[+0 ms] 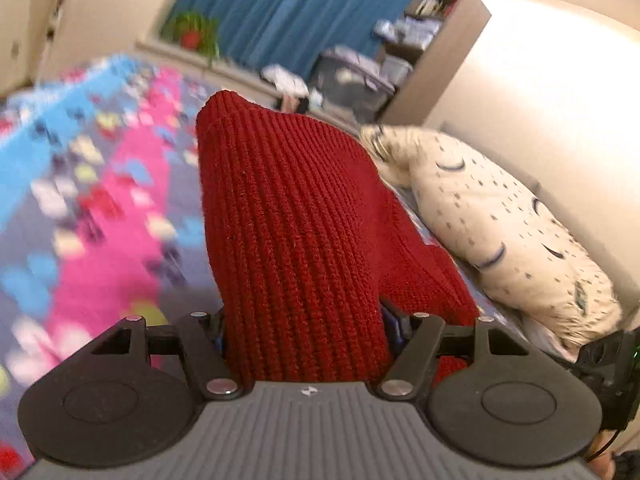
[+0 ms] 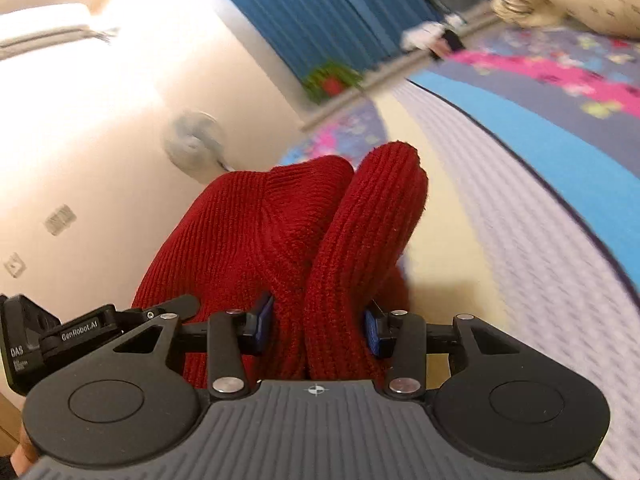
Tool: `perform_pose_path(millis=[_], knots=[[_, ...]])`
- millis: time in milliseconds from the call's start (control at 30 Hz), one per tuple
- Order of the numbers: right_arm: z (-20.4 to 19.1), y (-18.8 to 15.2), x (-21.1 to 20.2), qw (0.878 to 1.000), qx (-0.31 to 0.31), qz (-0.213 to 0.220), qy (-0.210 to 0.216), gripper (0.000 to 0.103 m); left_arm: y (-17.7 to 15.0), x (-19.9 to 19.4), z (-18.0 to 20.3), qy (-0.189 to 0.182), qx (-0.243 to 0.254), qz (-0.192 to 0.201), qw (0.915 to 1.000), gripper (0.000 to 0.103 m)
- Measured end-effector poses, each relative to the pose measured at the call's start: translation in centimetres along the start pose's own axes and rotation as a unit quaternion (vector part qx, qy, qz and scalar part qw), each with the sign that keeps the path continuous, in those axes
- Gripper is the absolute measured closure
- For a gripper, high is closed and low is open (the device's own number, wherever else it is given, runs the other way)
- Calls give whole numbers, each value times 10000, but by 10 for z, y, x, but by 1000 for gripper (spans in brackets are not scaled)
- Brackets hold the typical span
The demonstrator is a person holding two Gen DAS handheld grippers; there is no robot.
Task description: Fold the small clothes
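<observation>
A red knitted garment [image 1: 288,216] is being gripped between the fingers of both the left gripper [image 1: 306,336] and right gripper [image 2: 318,326], probably being lifted off the patterned bedspread [image 1: 100,200] for folding.

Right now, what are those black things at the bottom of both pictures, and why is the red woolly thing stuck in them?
Those black things are two pinching tools, one in each of a person's hands. Each carries a small camera looking along its two fingers, so you get one picture per tool. The left gripper and the right gripper are both pinching the same red knitted garment, lifting it so it can be folded. Underneath is a bed with a colourful patterned blanket, and a cream pillow lies beside it. Blue curtains hang behind.
</observation>
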State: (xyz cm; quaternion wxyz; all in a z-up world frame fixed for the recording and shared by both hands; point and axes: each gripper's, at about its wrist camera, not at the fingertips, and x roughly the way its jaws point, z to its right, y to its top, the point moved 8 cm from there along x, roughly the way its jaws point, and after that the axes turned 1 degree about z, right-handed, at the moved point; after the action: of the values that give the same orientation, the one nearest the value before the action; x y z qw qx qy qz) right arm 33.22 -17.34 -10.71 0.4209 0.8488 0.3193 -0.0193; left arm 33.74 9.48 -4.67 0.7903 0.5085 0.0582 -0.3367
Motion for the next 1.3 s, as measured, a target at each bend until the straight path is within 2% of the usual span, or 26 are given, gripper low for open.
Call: perform_pose_path(millis=[33,67,100,133,200,233,267,367,400,467,533,567,633,767,833,933,1033,1133,1200,1300], knots=[[-6,4,13,10000,-43,9,76,57,7,3,-11,101,53,48,9999,26],[-12,6,26,9998,-126,-19,118,56,8,7,-26,222,24,30,9997,20],[-15,5,44,9995,-257,-137,118,54,6,13,-44,462,-69,-80,9989,15],[-14,-1,59,9988,-356,-330,72,52,1,17,-63,778,-132,-219,9966,15],[1,-23,103,9921,-411,-1135,-354,48,-9,20,-91,1594,-176,-445,9860,19],[10,-32,117,9871,-470,-1405,-615,47,-10,15,-94,1797,-102,-423,9828,19],[14,-35,124,9859,-472,-1450,-685,39,-9,10,-90,1800,-30,-411,9828,19],[13,-25,127,9864,-454,-1386,-751,38,-4,-9,-69,1626,236,-412,9855,19],[12,-26,125,9860,-526,-1401,-731,38,-9,-11,-62,1610,356,-539,9848,25],[10,-27,121,9851,-567,-1434,-757,37,-32,-1,-53,1711,768,-1015,9770,29],[14,-24,118,9847,-481,-1449,-842,31,-50,8,-55,1864,976,-1047,9720,22],[13,-23,113,9841,-448,-1464,-902,25,-50,6,-58,1907,837,-993,9730,20],[9,-21,97,9835,-443,-1497,-915,24,-45,-8,-66,2022,400,-926,9741,21],[-5,-16,51,9802,-886,-1476,-975,16,-35,-38,-45,2449,752,-761,9636,14],[-16,-14,22,9795,-1191,-1300,-971,14,-39,-52,-30,2435,800,-760,9636,8],[-31,-14,-17,9775,-1505,-1087,-1006,10,-54,-68,-7,2458,969,-843,9608,7],[-47,-16,-50,9756,-1723,-845,-1064,7,-68,-90,15,2579,1191,-743,9559,4],[-59,-20,-82,9755,-1822,-591,-1083,1,-81,-117,35,2561,1148,-628,9578,4],[-65,-26,-98,9736,-1940,-442,-1117,1,-89,-132,46,2549,1070,-546,9595,4],[-72,-40,-111,9716,-2029,-411,-1143,1,-101,-154,55,2652,1020,-482,9576,4]])
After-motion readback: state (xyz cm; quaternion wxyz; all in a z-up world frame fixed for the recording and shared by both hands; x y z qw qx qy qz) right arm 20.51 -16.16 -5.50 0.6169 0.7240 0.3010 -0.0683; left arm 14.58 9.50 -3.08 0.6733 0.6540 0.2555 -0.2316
